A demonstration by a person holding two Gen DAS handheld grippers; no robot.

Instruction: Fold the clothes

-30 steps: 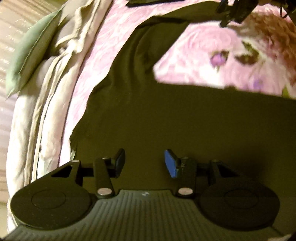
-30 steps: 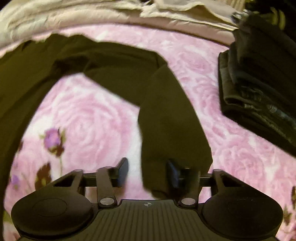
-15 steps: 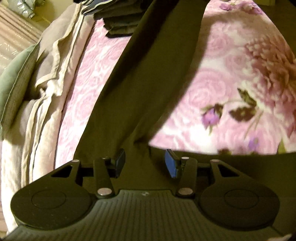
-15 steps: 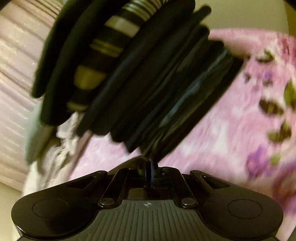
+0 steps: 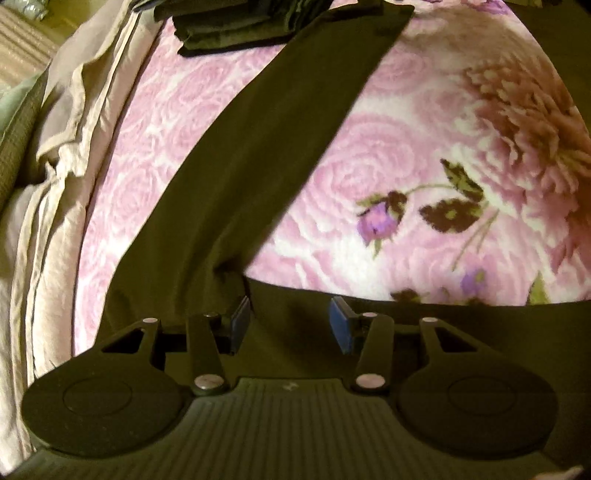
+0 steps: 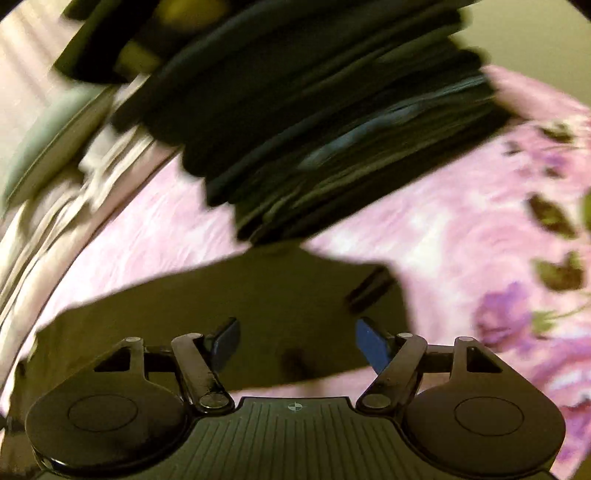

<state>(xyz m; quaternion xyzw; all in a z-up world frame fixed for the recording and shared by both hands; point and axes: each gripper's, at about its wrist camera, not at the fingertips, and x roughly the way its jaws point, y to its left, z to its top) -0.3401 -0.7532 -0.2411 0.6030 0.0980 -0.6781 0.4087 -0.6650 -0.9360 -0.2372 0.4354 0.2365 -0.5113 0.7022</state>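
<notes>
A dark olive long-sleeved garment (image 5: 258,155) lies on a pink floral blanket (image 5: 424,155). In the left wrist view its sleeve runs straight from the body near my gripper up to the far top. My left gripper (image 5: 290,325) is open and empty, just above the garment's body by the armpit. In the right wrist view the sleeve's cuff end (image 6: 258,306) lies flat under my right gripper (image 6: 295,343), which is open and empty just above it.
A stack of folded dark clothes (image 6: 314,122) sits just beyond the cuff; it also shows at the top of the left wrist view (image 5: 236,26). Crumpled beige bedding (image 5: 48,192) lines the blanket's left edge.
The right gripper shut on the sleeve end, carried it out toward the folded stack, then opened and let it go. The sleeve now lies straight. The left gripper moved back toward the armpit.
</notes>
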